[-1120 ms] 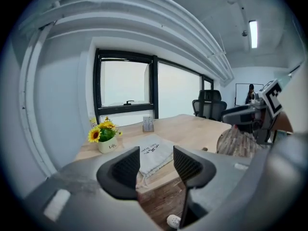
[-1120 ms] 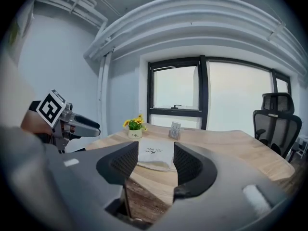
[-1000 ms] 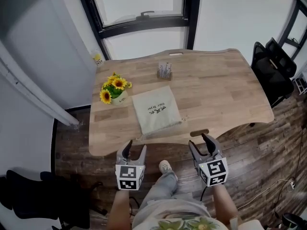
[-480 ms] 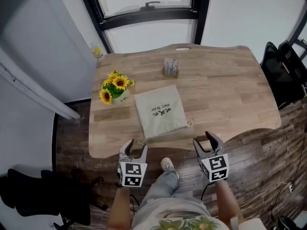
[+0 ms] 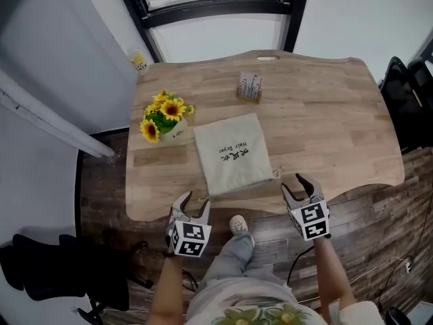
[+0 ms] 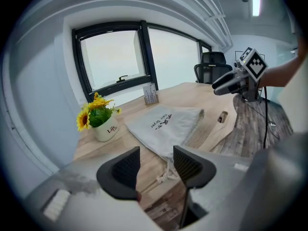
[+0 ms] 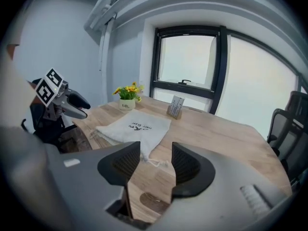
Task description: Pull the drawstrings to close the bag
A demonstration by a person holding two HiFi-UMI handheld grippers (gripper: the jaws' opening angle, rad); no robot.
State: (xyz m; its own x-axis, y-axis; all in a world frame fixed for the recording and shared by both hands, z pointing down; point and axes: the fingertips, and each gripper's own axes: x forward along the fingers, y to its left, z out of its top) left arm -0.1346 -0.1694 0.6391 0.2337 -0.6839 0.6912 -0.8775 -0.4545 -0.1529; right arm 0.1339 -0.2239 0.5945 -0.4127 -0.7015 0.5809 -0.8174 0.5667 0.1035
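A beige drawstring bag (image 5: 232, 153) with black print lies flat on the wooden table (image 5: 325, 127), its mouth toward the near edge. One knotted drawstring (image 6: 165, 176) trails from its near left corner, another (image 7: 155, 161) from its near right corner. My left gripper (image 5: 195, 205) hovers open at the table's near edge, just short of the left knot. My right gripper (image 5: 295, 185) is open beside the right string (image 5: 275, 174), and its jaws have just been closing a little with nothing between them.
A white pot of sunflowers (image 5: 162, 117) stands left of the bag and a small card holder (image 5: 250, 87) behind it. A black chair (image 5: 414, 90) stands at the right. The person's leg and shoe (image 5: 237, 223) are below the table edge.
Both grippers have moved forward and down toward the table's near edge, closer to the bag's corners. The bag has not moved.
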